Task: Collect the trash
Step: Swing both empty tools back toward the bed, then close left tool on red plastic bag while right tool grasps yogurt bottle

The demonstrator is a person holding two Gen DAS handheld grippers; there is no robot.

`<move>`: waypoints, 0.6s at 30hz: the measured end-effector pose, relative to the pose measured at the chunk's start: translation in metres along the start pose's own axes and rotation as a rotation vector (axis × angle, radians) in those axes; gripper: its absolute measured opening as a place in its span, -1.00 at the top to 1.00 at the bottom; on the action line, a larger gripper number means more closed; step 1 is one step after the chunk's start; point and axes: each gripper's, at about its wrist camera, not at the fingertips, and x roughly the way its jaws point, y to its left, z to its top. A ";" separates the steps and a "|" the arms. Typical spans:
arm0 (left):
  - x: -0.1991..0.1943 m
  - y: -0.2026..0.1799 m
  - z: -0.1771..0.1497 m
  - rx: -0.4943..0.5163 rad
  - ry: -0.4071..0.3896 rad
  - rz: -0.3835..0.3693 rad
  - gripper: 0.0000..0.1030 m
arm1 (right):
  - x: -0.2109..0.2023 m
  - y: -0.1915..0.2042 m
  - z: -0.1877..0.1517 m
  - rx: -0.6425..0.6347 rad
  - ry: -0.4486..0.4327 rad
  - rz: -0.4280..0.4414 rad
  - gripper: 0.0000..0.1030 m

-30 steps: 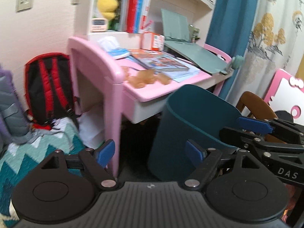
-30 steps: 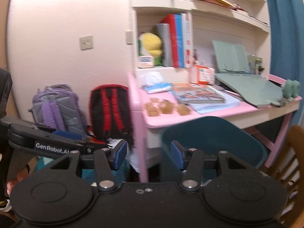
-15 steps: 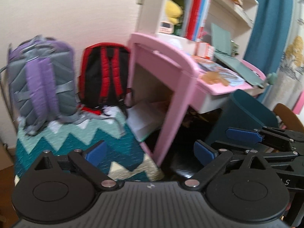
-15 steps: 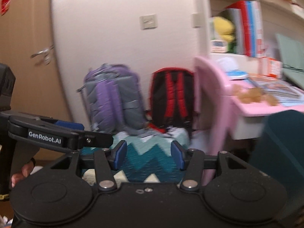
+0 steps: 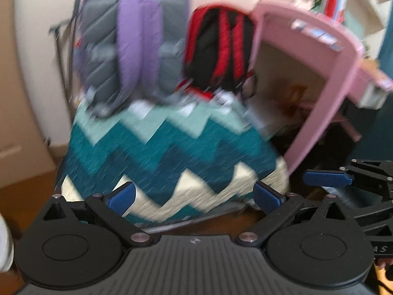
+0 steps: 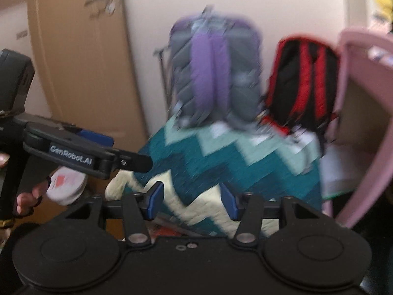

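Note:
Both views are blurred by motion. My left gripper (image 5: 195, 195) is open and empty, pointing at a teal, mint and cream zigzag blanket (image 5: 157, 152). My right gripper (image 6: 192, 200) is open and empty, facing the same blanket (image 6: 221, 169). The left gripper also shows at the left of the right wrist view (image 6: 98, 147), and the right gripper at the right edge of the left wrist view (image 5: 343, 182). No trash item and no bin can be made out in either view.
A purple-grey backpack (image 5: 132, 44) and a red-black backpack (image 5: 221, 51) lean on the wall behind the blanket. The pink desk's side panel (image 5: 326, 93) stands at right. A brown door (image 6: 73, 61) is at left. A white slipper (image 6: 65, 184) lies on the floor.
Both views have swung left and down, away from the desk top and the teal bin, which have left view. The blanket and backpacks now fill the middle. Both grippers stay open.

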 end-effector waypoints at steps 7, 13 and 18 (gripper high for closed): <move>0.089 0.075 -0.054 -0.127 0.205 0.097 -0.99 | 0.106 0.012 -0.039 -0.021 0.211 0.111 0.00; 0.161 0.122 -0.103 -0.189 0.365 0.180 -0.98 | 0.190 0.011 -0.082 -0.023 0.355 0.140 0.00; 0.211 0.160 -0.142 -0.280 0.525 0.212 -0.98 | 0.260 0.005 -0.119 -0.080 0.462 0.167 0.00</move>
